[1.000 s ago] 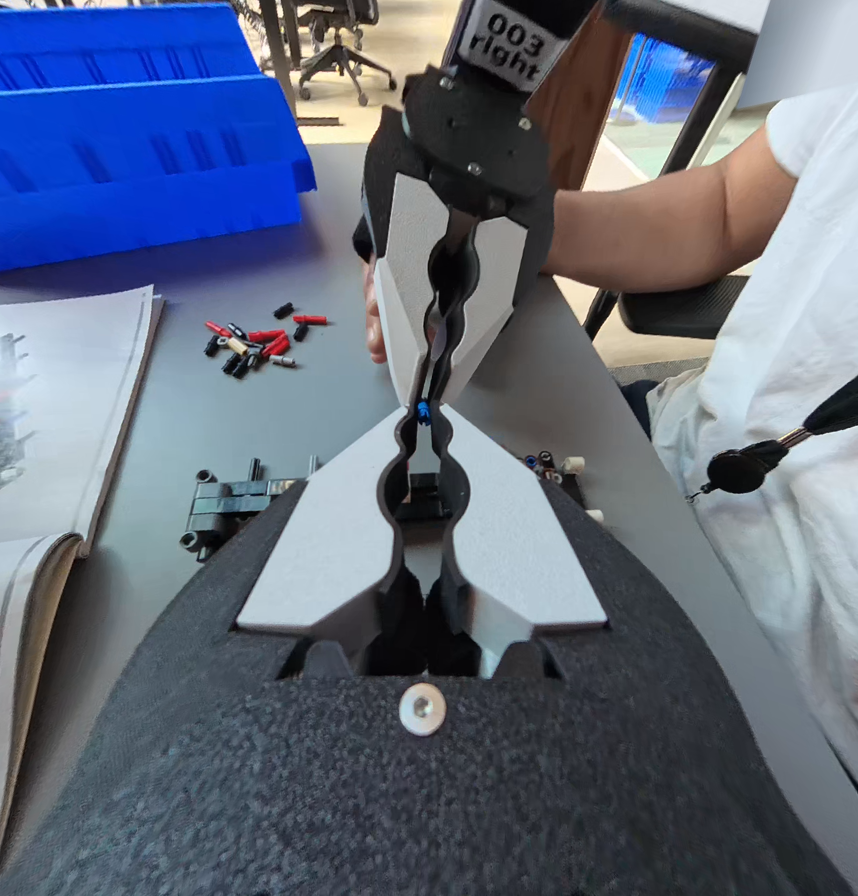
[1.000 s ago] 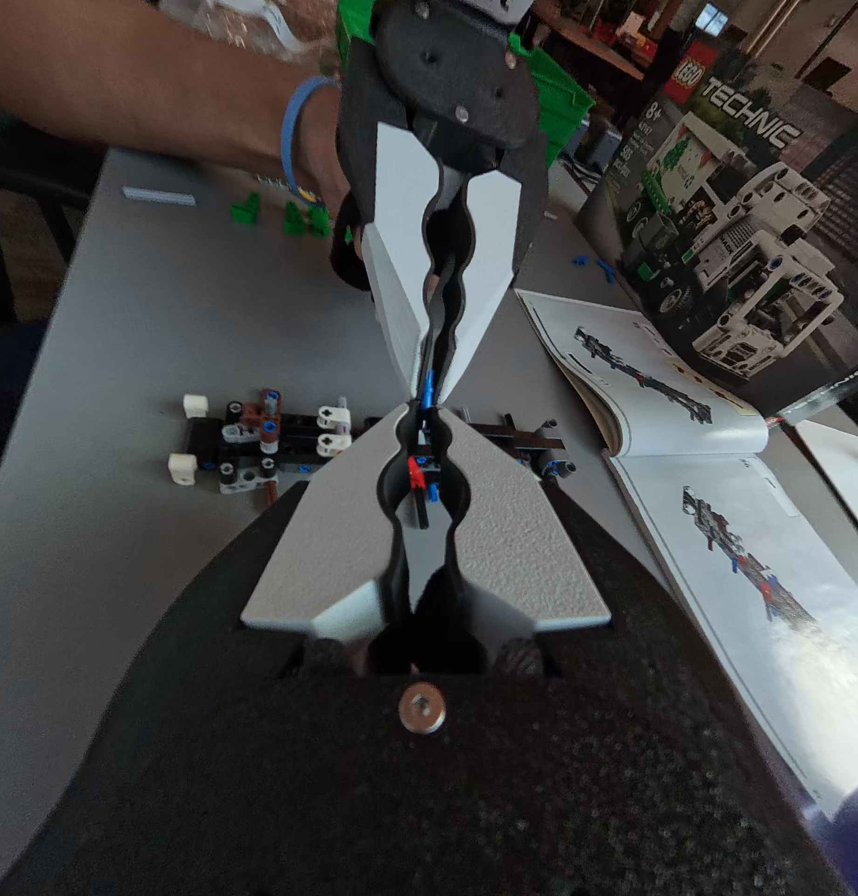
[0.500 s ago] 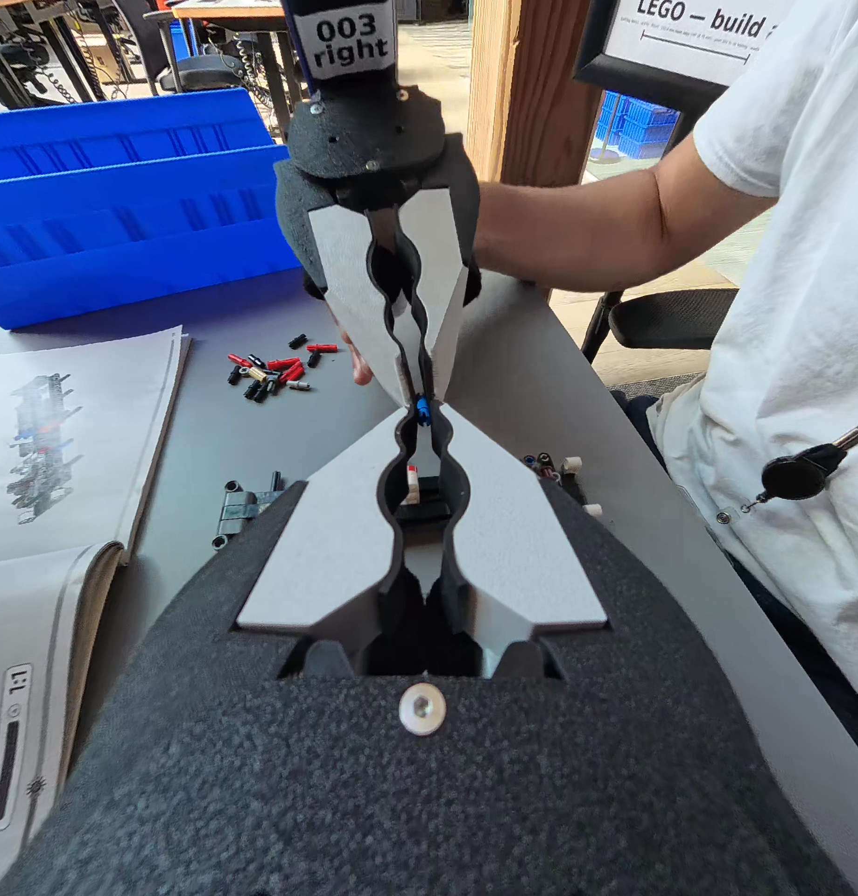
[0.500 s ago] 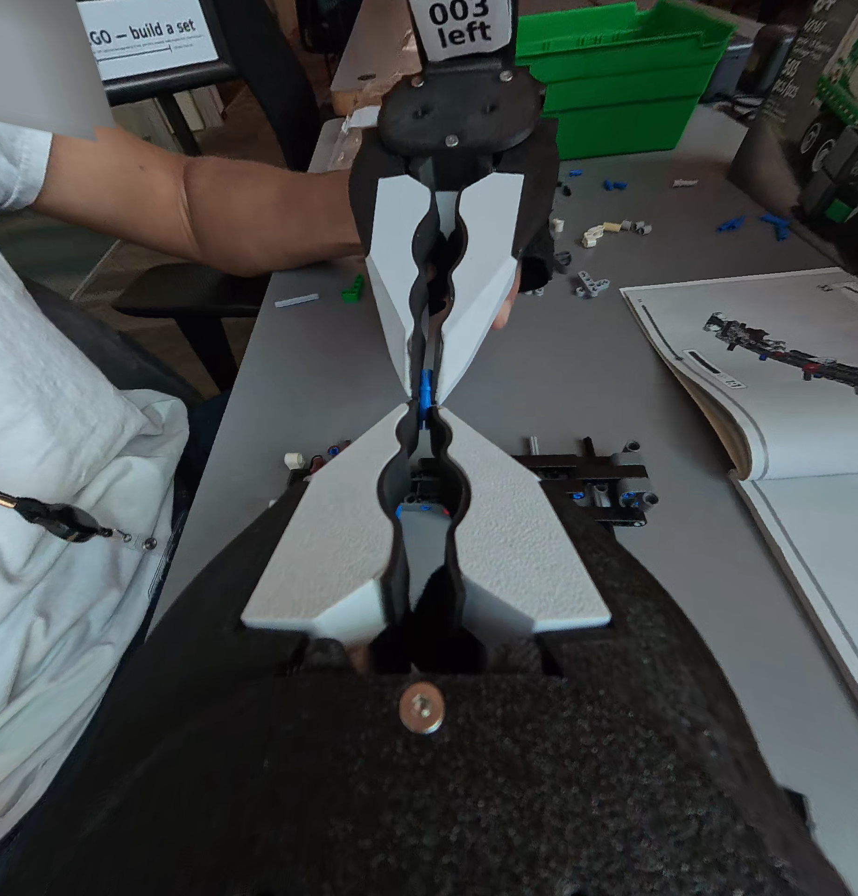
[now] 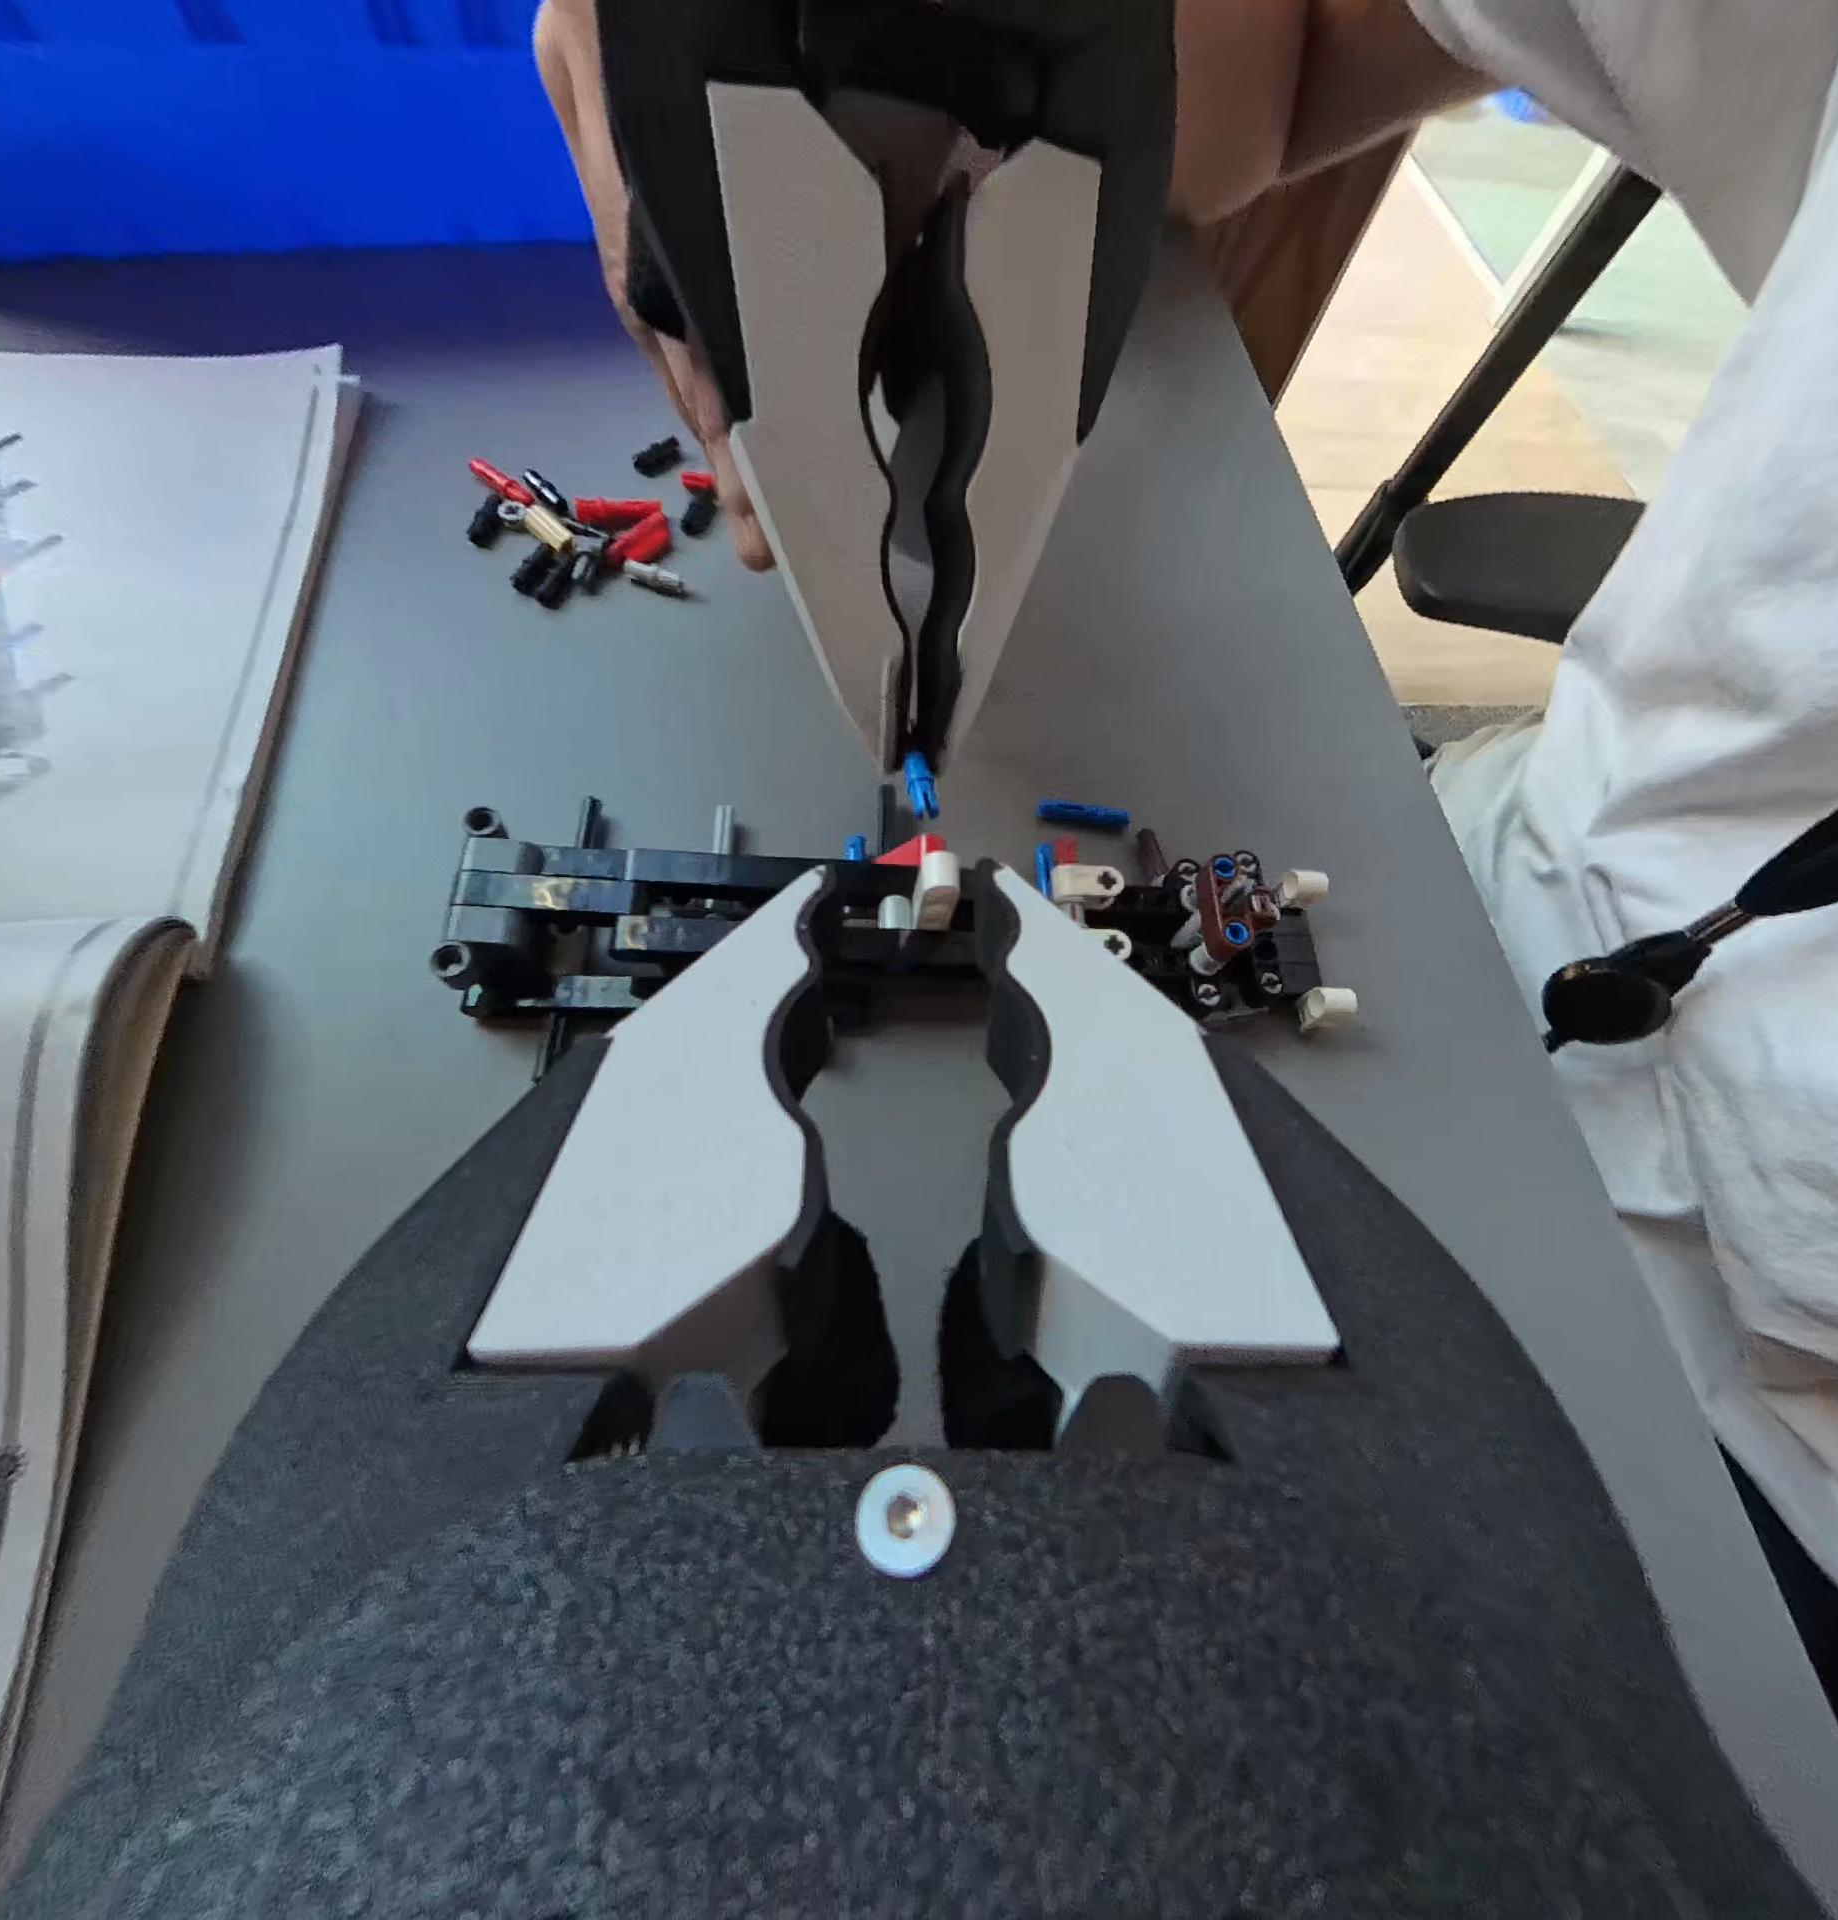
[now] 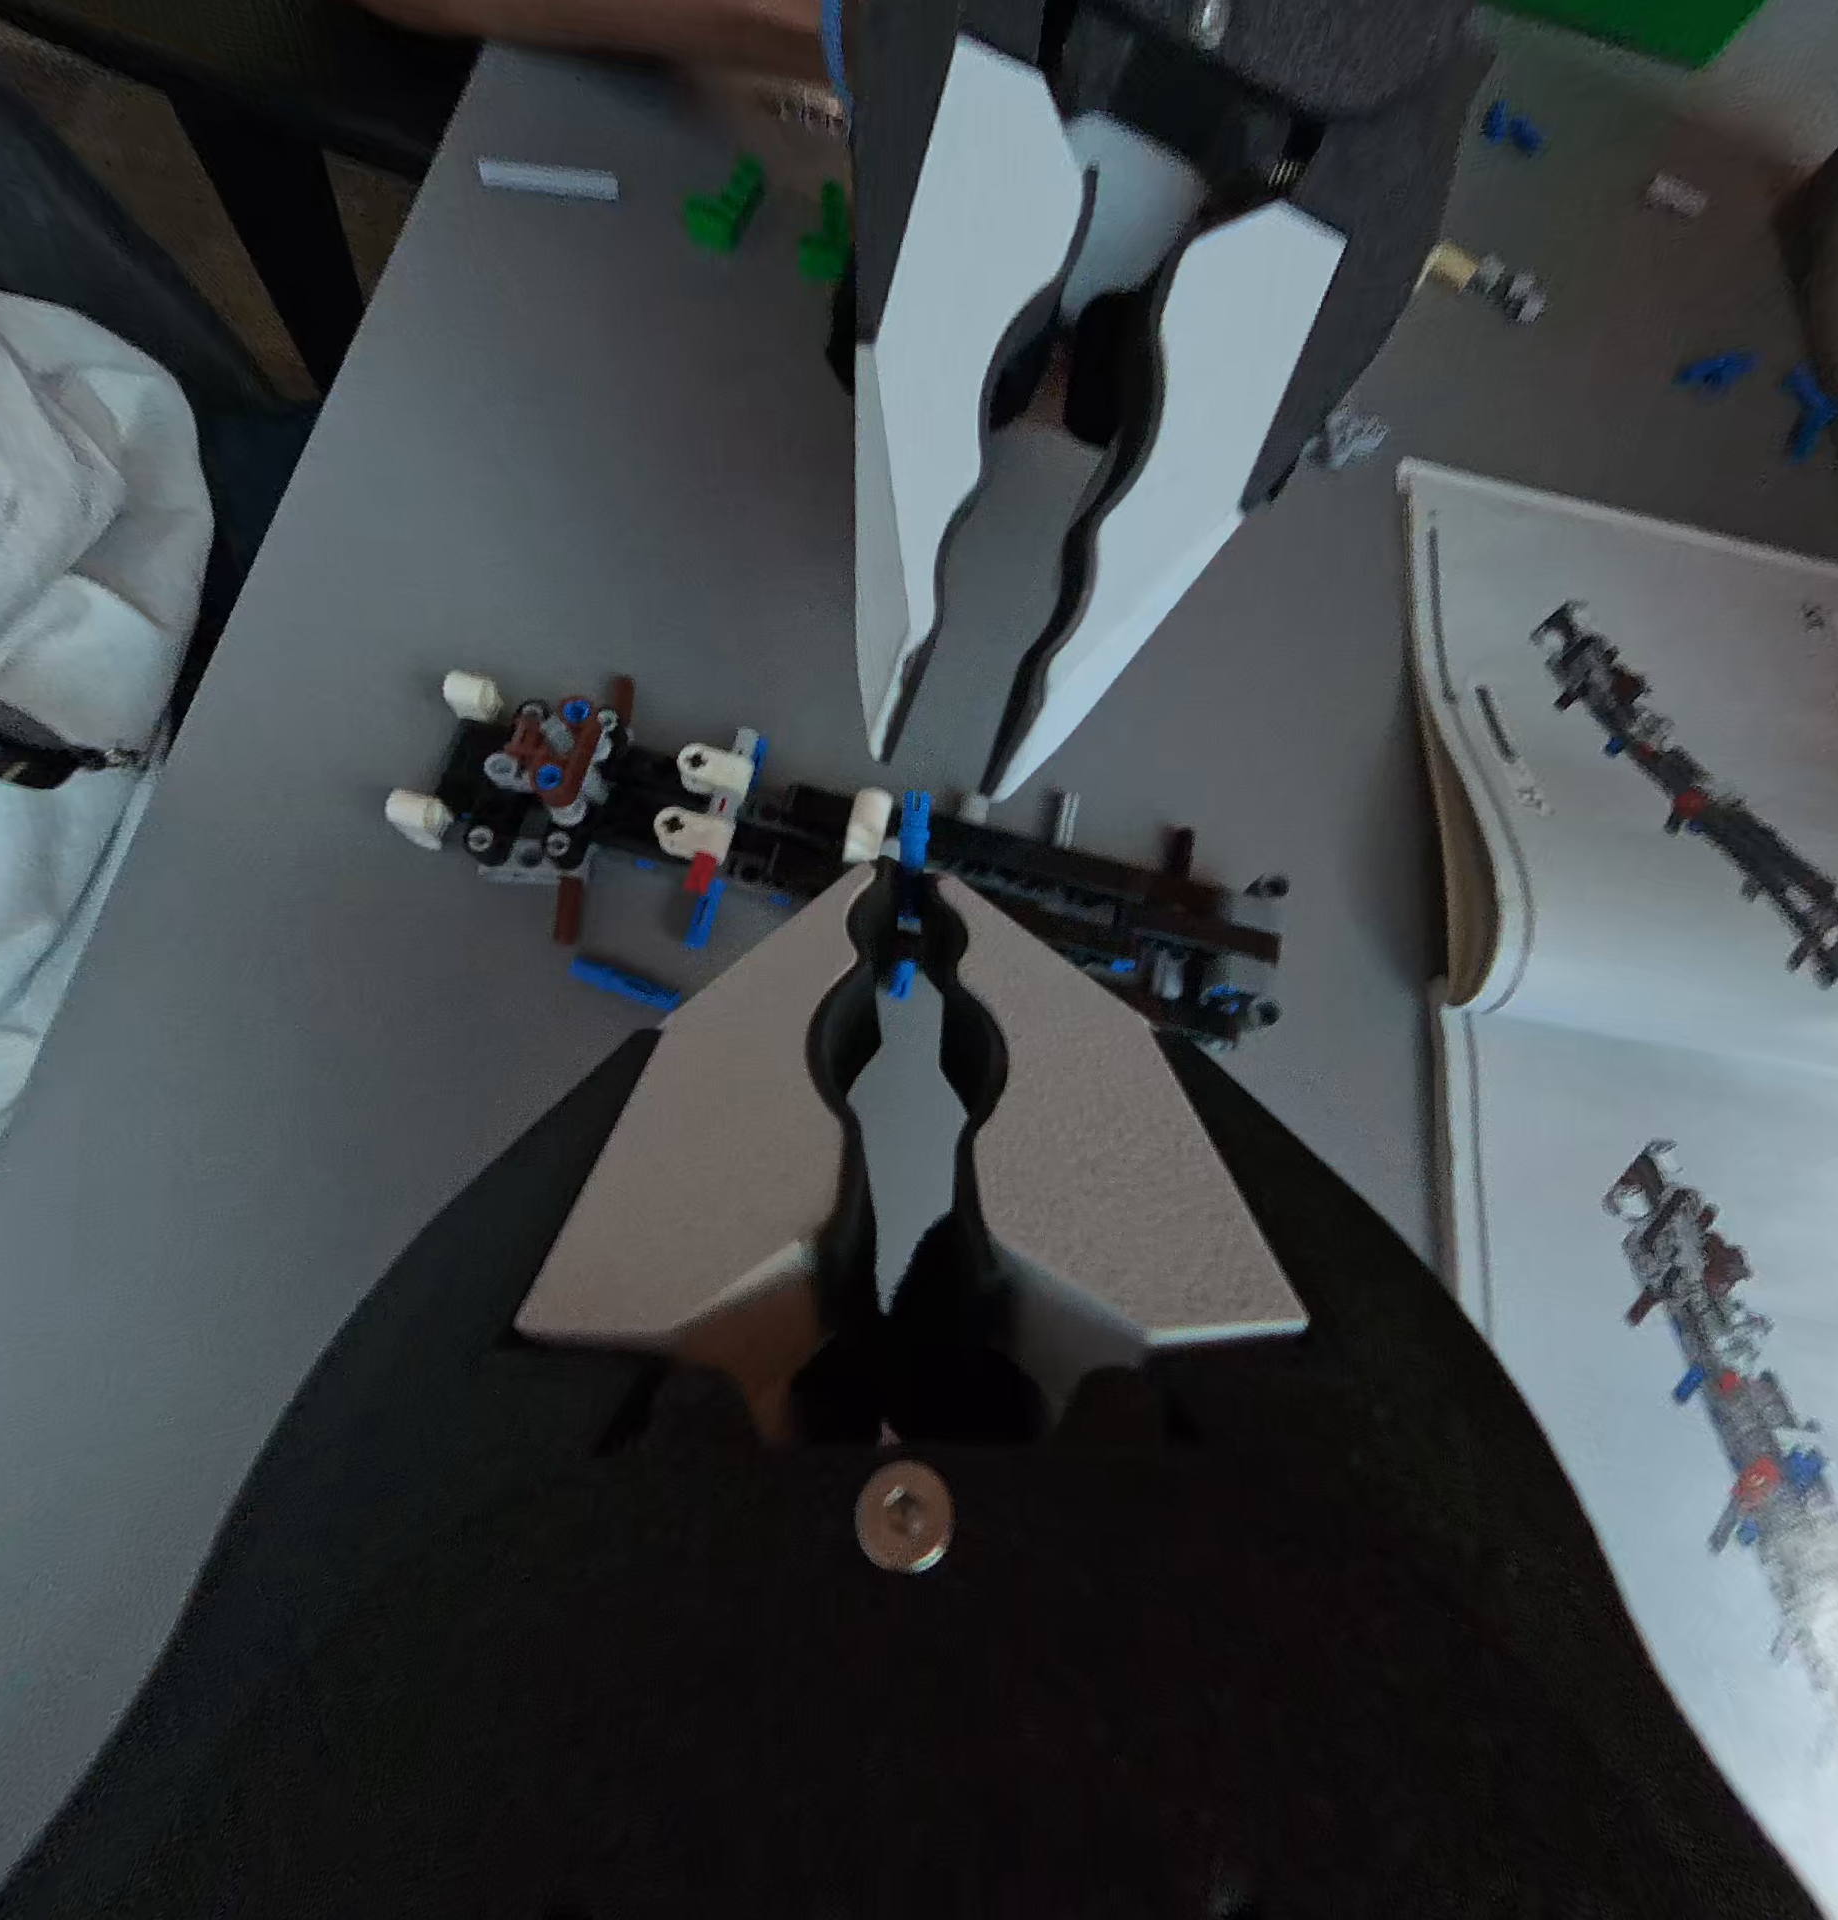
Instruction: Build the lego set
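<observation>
Two claws met tip to tip on one blue pin a moment ago; now only one keeps it. From the left wrist view, the left claw (image 5: 904, 883) has spread its fingers and hangs released over the black brick assembly (image 5: 624, 914) on the grey tabletop (image 5: 395, 748), where earlier its tips pinched the pin. Across from it, the right claw (image 5: 920, 753) is clenched on the blue pin (image 5: 921, 781), whose free end pokes out below its tips, clear of the left fingers. A loose heap of red and black pins (image 5: 582, 530) lies beyond, an open booklet (image 5: 115, 644) to the left. From the right wrist view, blurred, the right claw (image 6: 904, 883) grips the blue pin (image 6: 913, 831) just above the assembly (image 6: 1050, 883), while the left claw (image 6: 936, 774) opposite now stands parted, its fingertips (image 6: 1003, 774) apart from the pin. Both views have swung down toward the tabletop since.
</observation>
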### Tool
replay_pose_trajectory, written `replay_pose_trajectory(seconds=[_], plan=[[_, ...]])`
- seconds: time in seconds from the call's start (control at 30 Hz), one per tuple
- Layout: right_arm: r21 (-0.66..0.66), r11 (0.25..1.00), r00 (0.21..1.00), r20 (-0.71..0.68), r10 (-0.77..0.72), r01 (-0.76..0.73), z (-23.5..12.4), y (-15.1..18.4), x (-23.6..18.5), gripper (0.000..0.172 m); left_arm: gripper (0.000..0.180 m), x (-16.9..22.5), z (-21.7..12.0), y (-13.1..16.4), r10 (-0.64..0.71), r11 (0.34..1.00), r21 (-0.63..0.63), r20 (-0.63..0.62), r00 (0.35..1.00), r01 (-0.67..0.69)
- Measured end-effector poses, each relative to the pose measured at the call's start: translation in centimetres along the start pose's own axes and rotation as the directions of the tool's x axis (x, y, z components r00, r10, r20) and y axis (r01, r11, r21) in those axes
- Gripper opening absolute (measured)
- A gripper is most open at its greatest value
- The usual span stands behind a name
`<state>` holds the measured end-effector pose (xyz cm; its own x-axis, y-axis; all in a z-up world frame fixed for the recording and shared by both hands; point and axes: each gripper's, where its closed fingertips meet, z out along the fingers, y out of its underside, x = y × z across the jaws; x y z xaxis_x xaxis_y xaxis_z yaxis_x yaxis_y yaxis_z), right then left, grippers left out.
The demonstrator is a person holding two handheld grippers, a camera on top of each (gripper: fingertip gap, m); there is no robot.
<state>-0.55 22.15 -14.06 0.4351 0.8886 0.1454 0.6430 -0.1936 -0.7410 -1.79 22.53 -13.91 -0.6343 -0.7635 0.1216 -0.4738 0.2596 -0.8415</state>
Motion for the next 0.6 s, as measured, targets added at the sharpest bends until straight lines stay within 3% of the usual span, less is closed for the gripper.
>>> replay_pose_trajectory(seconds=[0.07,0.13,0.23,0.4,0.6], plan=[[-0.063,0.997,0.998,0.047,0.050,-0.047,-0.3,1.3,-1.4,0.002,0.027,0.8,0.6,0.8,0.017,0.999,-0.049,-0.030,0.999,-0.019],[-0.016,0.993,0.988,0.094,0.120,-0.119,-0.2,1.8,-2.3,0.002,0.026,0.7,1.1,1.5,0.017,0.997,-0.080,-0.035,0.999,-0.019],[0.016,0.970,0.963,0.127,0.237,-0.241,0.4,1.9,-2.3,0.002,0.012,0.4,1.3,1.7,0.014,0.998,-0.067,-0.037,0.999,-0.016],[0.010,0.977,0.977,0.036,0.212,-0.213,1.0,1.9,-1.3,0.002,0.005,0.4,1.5,1.9,0.055,0.996,-0.067,-0.024,0.998,-0.057],[-0.013,0.988,0.988,0.010,0.157,-0.156,1.2,1.4,-0.7,0.002,0.010,0.2,1.7,1.7,0.052,0.997,-0.058,-0.011,0.999,-0.053]])
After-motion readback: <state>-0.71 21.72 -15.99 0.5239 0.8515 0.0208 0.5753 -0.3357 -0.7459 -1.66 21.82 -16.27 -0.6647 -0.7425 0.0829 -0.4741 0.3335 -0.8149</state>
